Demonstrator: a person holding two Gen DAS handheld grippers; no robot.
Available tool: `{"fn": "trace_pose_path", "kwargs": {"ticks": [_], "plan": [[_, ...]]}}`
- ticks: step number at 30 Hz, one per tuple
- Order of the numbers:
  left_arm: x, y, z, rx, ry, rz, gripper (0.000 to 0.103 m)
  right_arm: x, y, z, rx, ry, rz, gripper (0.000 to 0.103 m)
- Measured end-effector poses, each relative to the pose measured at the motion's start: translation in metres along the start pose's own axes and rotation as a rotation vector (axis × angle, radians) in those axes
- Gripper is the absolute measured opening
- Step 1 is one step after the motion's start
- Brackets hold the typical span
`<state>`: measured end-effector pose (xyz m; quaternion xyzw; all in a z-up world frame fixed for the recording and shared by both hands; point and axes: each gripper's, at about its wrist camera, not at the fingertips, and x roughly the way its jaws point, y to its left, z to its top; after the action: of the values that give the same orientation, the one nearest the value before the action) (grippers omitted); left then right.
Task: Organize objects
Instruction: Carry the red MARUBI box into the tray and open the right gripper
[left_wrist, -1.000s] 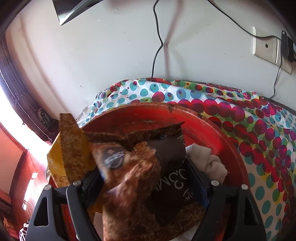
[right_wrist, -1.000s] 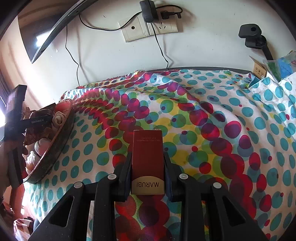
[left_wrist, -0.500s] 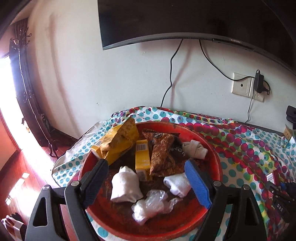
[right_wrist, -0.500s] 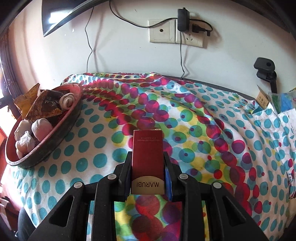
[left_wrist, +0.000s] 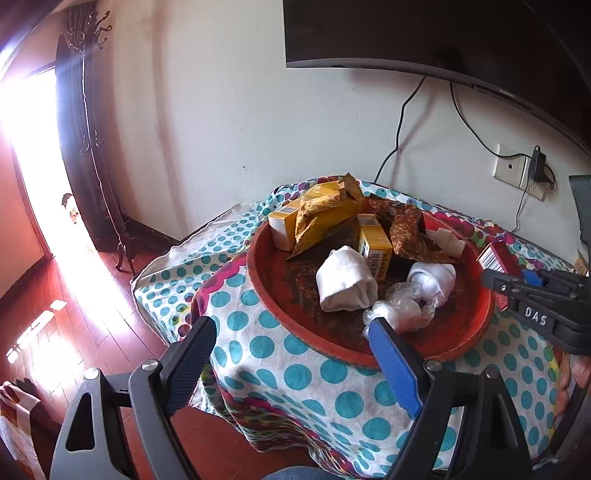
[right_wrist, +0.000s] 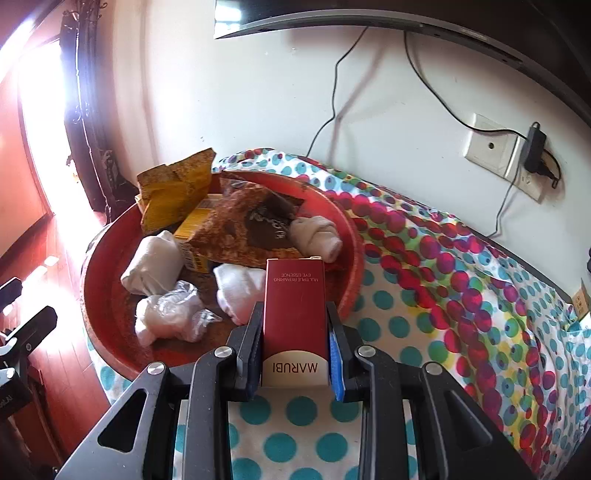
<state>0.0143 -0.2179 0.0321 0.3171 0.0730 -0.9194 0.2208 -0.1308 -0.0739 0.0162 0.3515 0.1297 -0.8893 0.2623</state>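
A round red tray (left_wrist: 288, 280) sits on the dotted cloth. It holds a yellow snack bag (left_wrist: 325, 214), a brown snack bag (left_wrist: 410, 232), two yellow boxes (left_wrist: 375, 247), white rolled socks (left_wrist: 345, 284) and a plastic-wrapped bundle (left_wrist: 399, 310). My left gripper (left_wrist: 291, 332) hangs open and empty over the table's near edge, short of the tray. My right gripper (right_wrist: 293, 314) is shut on a red MARUBI box (right_wrist: 295, 295), whose far end reaches over the tray's right rim (right_wrist: 351, 258). In the left wrist view that box (left_wrist: 495, 258) shows beside the tray.
The polka-dot cloth (right_wrist: 443, 295) covers the table to the right of the tray. A wall with a socket (right_wrist: 491, 147), cables and a screen (left_wrist: 424, 33) stands behind. A coat stand (left_wrist: 88, 129) and wooden floor (left_wrist: 55, 314) lie to the left, past the table edge.
My left gripper has let go of the brown snack bag, which now lies in the tray, and has pulled back. My right gripper has carried the red box left to the tray.
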Motion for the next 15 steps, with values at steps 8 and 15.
{"fn": "trace_pose_path", "kwargs": {"ticks": [8,15], "plan": [[0.011,0.008,-0.002,-0.002,0.036,-0.015,0.087,0.022,0.051,0.011,-0.092,0.030,0.028,0.027],[0.017,0.015,-0.003,-0.009,0.046,-0.007,0.087,0.036,0.074,0.018,-0.107,0.048,0.041,0.027]]}}
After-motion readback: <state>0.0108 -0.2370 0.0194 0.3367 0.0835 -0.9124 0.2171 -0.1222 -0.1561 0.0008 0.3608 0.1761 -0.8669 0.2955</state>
